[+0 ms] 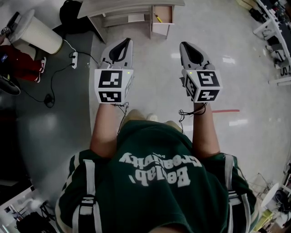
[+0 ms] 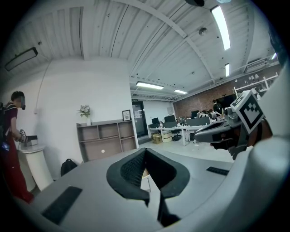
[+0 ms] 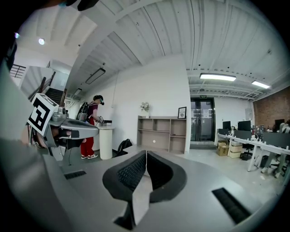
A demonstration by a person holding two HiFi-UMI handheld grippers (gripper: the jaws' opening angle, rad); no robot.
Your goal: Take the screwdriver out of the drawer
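Note:
In the head view a small wooden drawer [image 1: 153,22] stands pulled out from a pale desk [image 1: 118,10] at the top of the frame. A yellow-handled screwdriver [image 1: 158,18] lies inside it. My left gripper [image 1: 124,43] and right gripper [image 1: 185,46] are held side by side above the floor. Both point toward the desk and are well short of the drawer. Each gripper view shows its black pads meeting at the tip with nothing between them, for the left gripper [image 2: 145,152] and the right gripper [image 3: 146,154]. The screwdriver is not visible in either gripper view.
A white round pedestal [image 1: 37,34] and a person in red trousers [image 1: 20,61] are at the far left. A power strip with its cable [image 1: 73,59] lies on the grey floor mat. A red tape line [image 1: 227,110] marks the floor at right. An open shelf unit [image 3: 163,133] stands against the far wall.

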